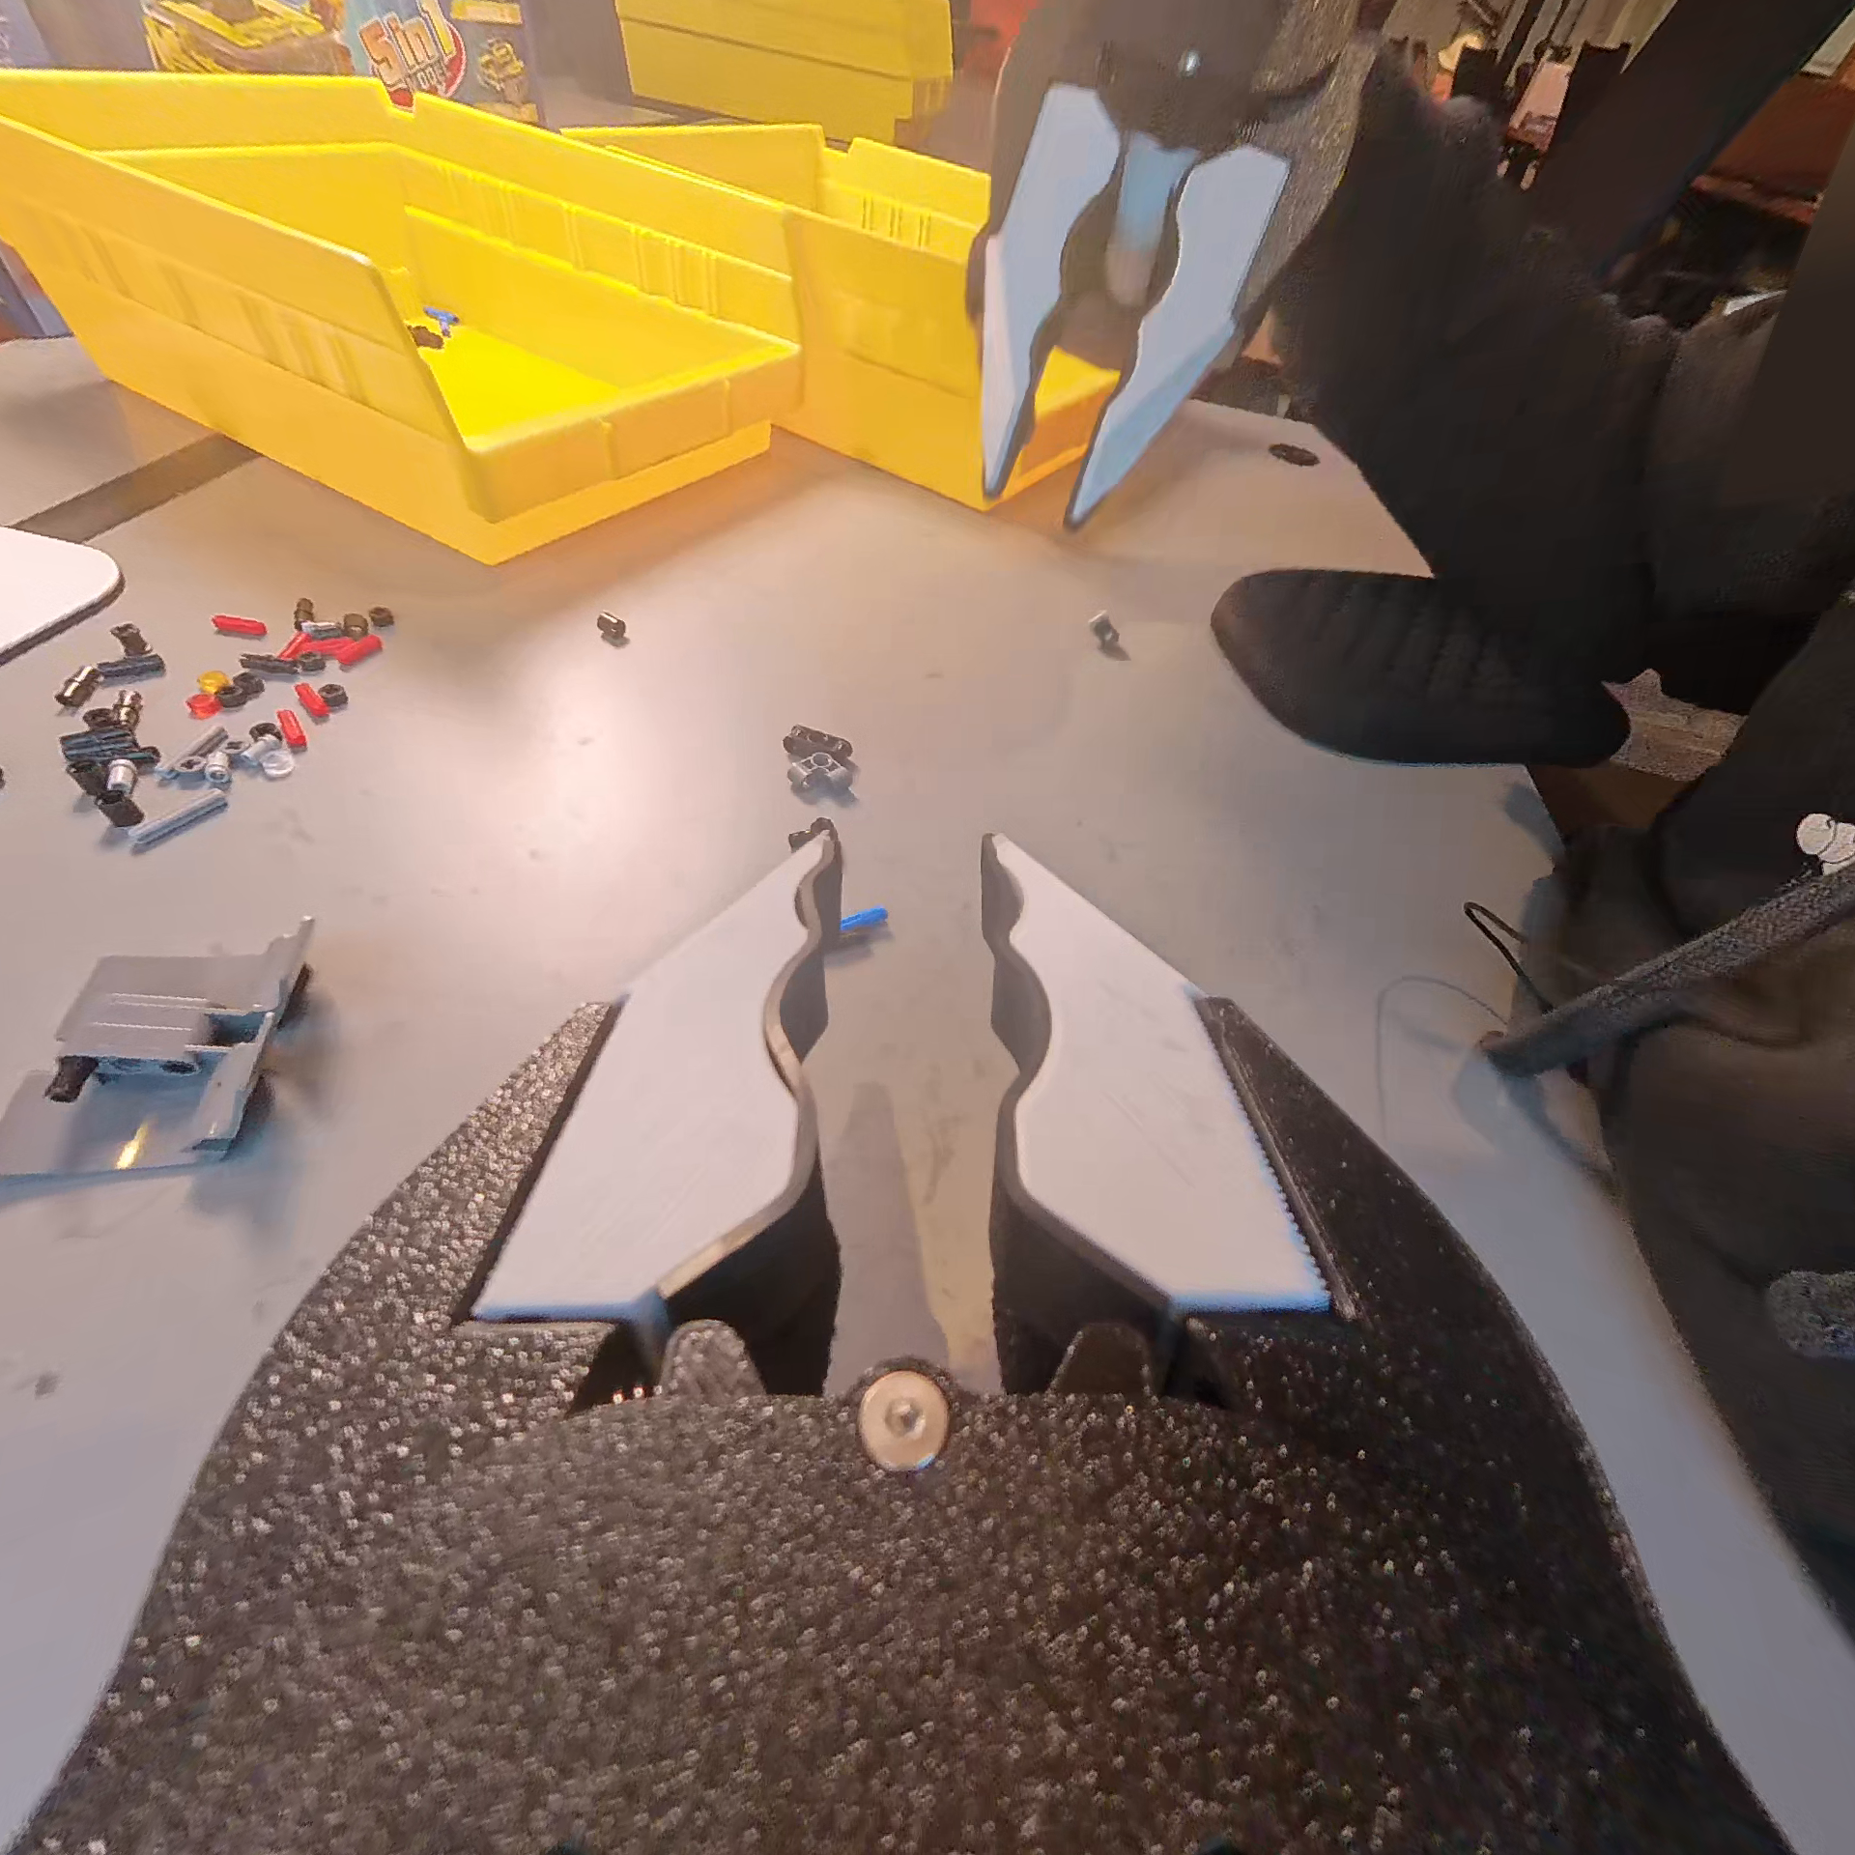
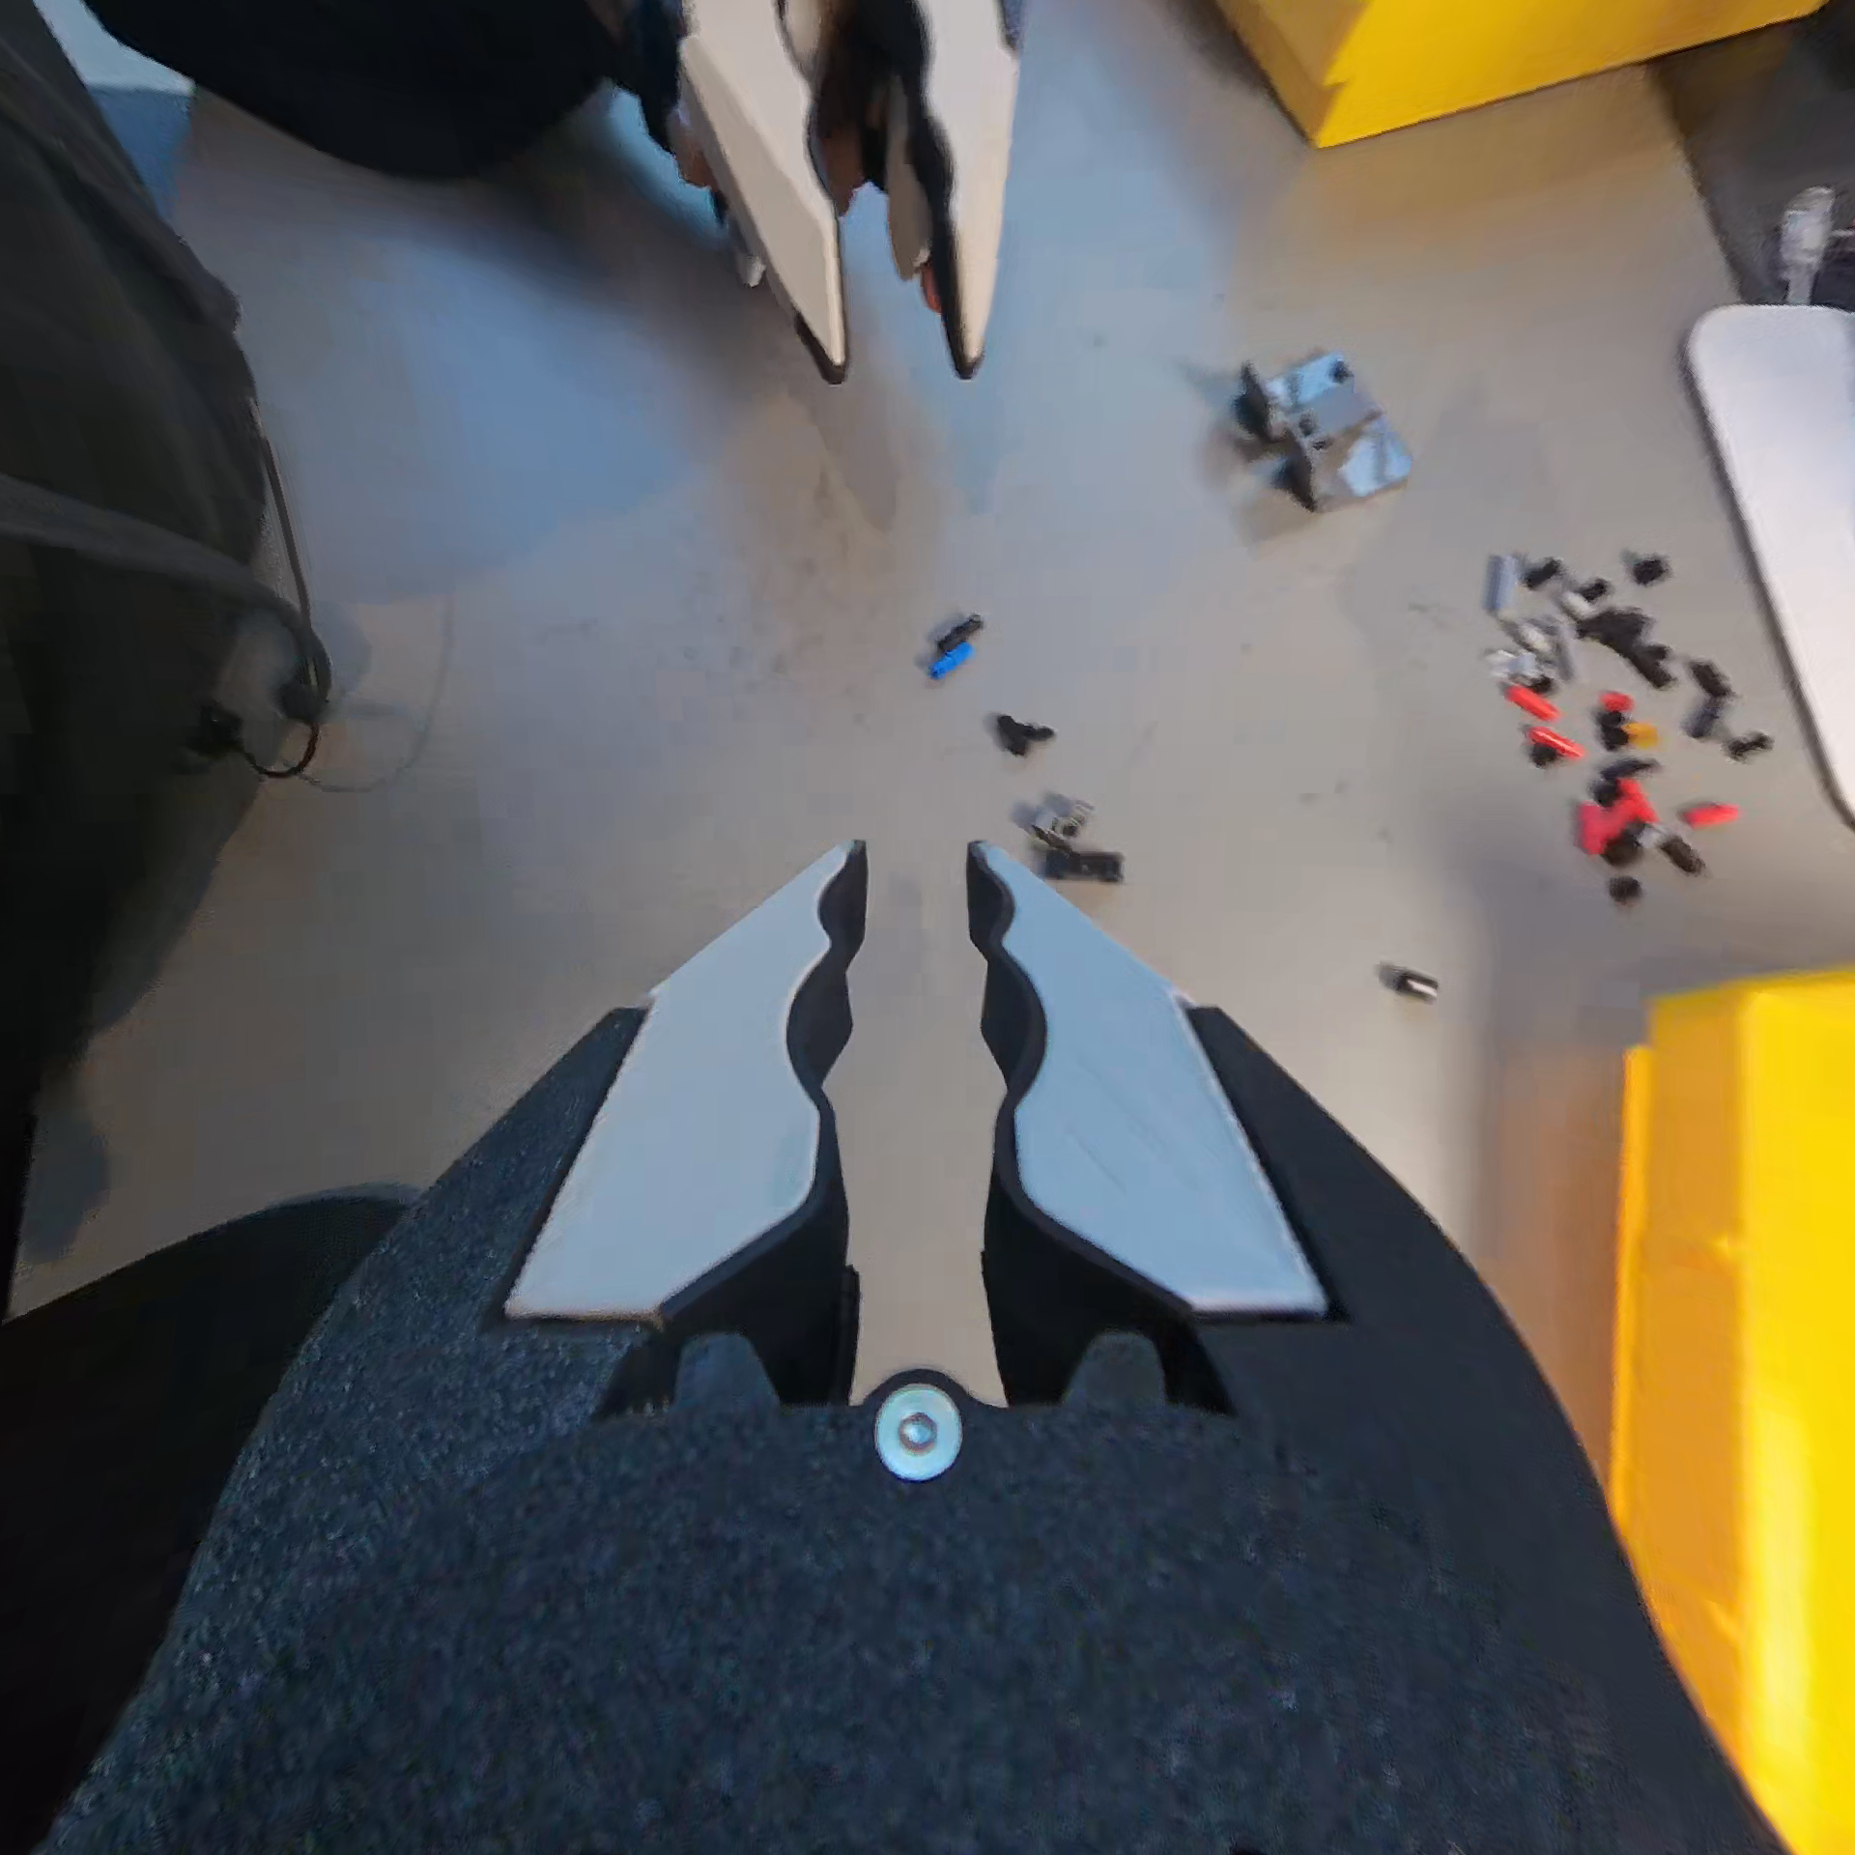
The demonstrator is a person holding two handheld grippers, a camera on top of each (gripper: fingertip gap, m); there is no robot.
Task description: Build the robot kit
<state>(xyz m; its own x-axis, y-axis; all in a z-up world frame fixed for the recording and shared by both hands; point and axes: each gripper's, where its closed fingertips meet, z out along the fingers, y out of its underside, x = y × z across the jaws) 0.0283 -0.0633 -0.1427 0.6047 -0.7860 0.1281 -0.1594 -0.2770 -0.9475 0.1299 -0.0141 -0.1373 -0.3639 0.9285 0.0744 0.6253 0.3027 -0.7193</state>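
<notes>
**Two empty grippers above a grey table**

Two grippers hover with fingers spread, holding nothing. The left gripper (image 1: 908, 848) is nearest a small blue pin (image 1: 863, 918) and black connector (image 1: 818, 745). The right gripper (image 2: 915, 853) hangs near yellow bins (image 1: 562, 402). Scattered small parts (image 1: 201, 703) lie apart.

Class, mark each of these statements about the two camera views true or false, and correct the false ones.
1. Both tongs are open and hold nothing. True: left tongs, right tongs.
2. The bins are green. False: the bins are yellow.
3. A blue pin lies on the table near the left tongs. True.
4. The heap of small parts lies inside a bin. False: it lies loose on the table.
</notes>
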